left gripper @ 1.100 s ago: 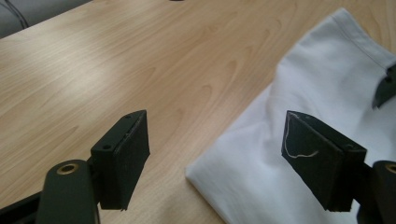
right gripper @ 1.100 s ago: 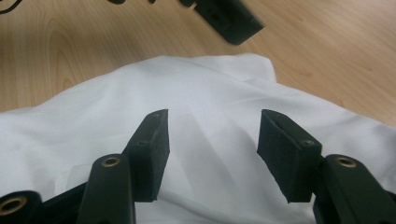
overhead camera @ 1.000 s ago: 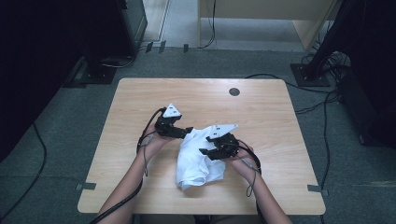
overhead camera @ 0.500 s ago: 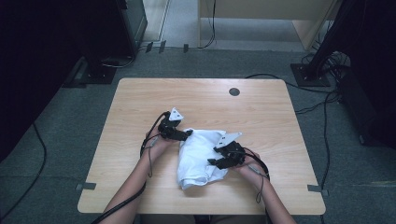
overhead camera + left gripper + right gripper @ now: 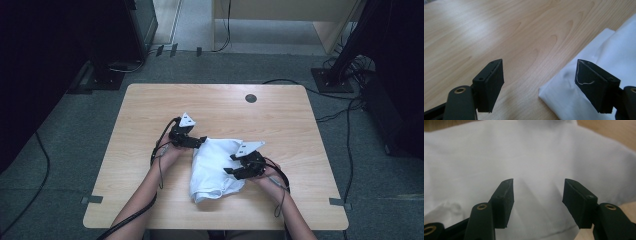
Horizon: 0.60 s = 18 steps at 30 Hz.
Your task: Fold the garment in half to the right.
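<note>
White cloth [image 5: 216, 167] lies crumpled mid-bench [image 5: 150, 115]. Left gripper [image 5: 200, 142] at the cloth's upper-left corner, jaws wide, holding nothing. Right gripper [image 5: 229, 171] over the cloth's right side, jaws apart, empty.

White cloth [image 5: 216, 167], loosely bunched and folded over itself, soft creases across its surface, lying flat on the wooden table [image 5: 280, 120], near the middle toward the near edge, one folded corner pointing left

Wooden table [image 5: 150, 105] on grey carpet [image 5: 60, 145], dim room
</note>
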Tool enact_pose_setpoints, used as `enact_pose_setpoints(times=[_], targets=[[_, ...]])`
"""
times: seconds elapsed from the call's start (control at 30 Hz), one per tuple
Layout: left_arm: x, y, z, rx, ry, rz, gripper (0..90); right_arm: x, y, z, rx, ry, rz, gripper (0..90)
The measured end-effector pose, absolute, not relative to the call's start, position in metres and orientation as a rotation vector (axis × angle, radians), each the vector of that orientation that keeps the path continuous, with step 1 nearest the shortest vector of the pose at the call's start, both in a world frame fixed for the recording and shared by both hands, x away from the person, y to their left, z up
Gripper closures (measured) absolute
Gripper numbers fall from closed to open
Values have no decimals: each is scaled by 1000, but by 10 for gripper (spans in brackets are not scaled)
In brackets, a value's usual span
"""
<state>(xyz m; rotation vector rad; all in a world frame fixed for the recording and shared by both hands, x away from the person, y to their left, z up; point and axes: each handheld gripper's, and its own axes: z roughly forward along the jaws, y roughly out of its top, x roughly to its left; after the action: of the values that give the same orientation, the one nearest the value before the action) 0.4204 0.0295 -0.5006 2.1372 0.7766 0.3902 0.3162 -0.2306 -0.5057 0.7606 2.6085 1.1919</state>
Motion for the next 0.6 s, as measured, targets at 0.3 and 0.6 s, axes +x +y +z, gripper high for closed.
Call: enact_pose_setpoints(times=[0.3, 0.6], targets=[[428, 25, -505, 2160, 800, 405, 232, 335, -212, -505, 737, 2511, 1220, 391], [430, 25, -513, 2172, 802, 406, 232, 337, -214, -518, 764, 2542, 1182, 392]])
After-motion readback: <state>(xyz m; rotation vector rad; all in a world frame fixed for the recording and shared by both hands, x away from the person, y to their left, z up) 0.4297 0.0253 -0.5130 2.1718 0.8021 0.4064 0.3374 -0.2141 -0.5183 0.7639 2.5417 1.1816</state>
